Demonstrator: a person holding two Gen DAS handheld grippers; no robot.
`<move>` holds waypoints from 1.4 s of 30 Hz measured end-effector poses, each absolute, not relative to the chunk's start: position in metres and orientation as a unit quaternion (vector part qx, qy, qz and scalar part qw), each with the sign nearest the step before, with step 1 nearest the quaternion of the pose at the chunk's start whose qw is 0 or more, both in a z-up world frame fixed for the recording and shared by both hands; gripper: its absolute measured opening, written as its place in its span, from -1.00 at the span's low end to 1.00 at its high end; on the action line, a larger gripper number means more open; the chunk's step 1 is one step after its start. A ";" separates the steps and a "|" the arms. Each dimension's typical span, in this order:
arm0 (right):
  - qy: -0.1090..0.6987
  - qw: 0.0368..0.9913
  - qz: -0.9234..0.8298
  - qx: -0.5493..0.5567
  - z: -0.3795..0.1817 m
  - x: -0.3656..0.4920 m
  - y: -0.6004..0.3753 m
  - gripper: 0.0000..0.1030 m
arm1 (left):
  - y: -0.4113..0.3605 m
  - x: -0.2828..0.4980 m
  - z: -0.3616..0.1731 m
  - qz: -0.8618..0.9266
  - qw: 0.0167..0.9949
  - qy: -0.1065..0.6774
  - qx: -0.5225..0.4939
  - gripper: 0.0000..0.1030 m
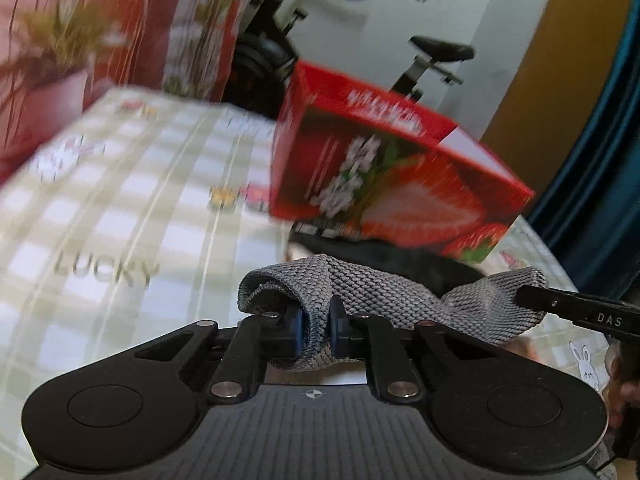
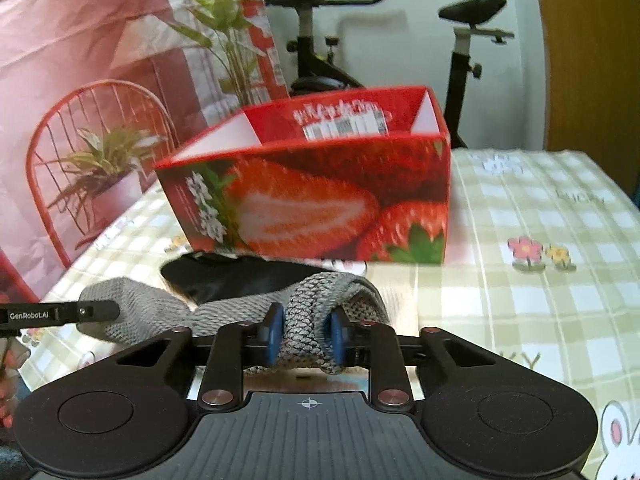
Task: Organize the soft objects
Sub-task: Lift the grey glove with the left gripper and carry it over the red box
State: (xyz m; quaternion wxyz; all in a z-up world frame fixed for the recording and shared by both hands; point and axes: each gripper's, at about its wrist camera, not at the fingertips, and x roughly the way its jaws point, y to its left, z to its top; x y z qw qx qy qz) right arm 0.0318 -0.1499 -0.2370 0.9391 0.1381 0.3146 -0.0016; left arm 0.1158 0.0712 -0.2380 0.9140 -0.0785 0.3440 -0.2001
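Left wrist view shows the left gripper (image 1: 315, 330) pinched tight on one end of a grey knitted cloth (image 1: 384, 292), its blue pads (image 1: 298, 330) pressing a bunched fold between them. Right wrist view shows the same for the right gripper (image 2: 307, 336): its jaws are closed on the other end of the grey knitted cloth (image 2: 248, 312), which hangs between the two tools, above a checked tablecloth (image 2: 540, 280). Each gripper's finger shows at the edge of the other's view.

Just beyond the cloth lies a dark, soft item (image 2: 244, 276) on the table, and behind that stands an open red box (image 2: 320, 208) printed with strawberries. The box seems the likely home for the soft things, though that is a judgement from the task alone. Both views are blurred, so finer detail of the box's inside cannot be told.

To do this step well, keep both grips firm and level so the cloth neither slips nor twists. If folding is meant, bring the two ends together evenly, edge to edge. If it is going into the box, lift it clear of the near wall before lowering, and avoid dragging it across the dark item. Let go only once the cloth rests on something
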 end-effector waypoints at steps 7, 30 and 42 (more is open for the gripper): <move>0.285 0.950 0.007 0.127 -0.212 0.035 -0.153 -0.63 | 0.059 0.119 -0.208 -0.215 0.926 0.306 -0.058 -0.75; 0.250 0.966 0.010 0.068 -0.156 0.084 -0.177 -0.64 | 0.031 0.165 -0.160 -0.235 0.936 0.261 -0.027 -0.76; 0.244 0.969 0.001 0.037 -0.137 0.140 -0.196 -0.66 | 0.019 0.216 -0.140 -0.226 0.943 0.245 -0.023 -0.77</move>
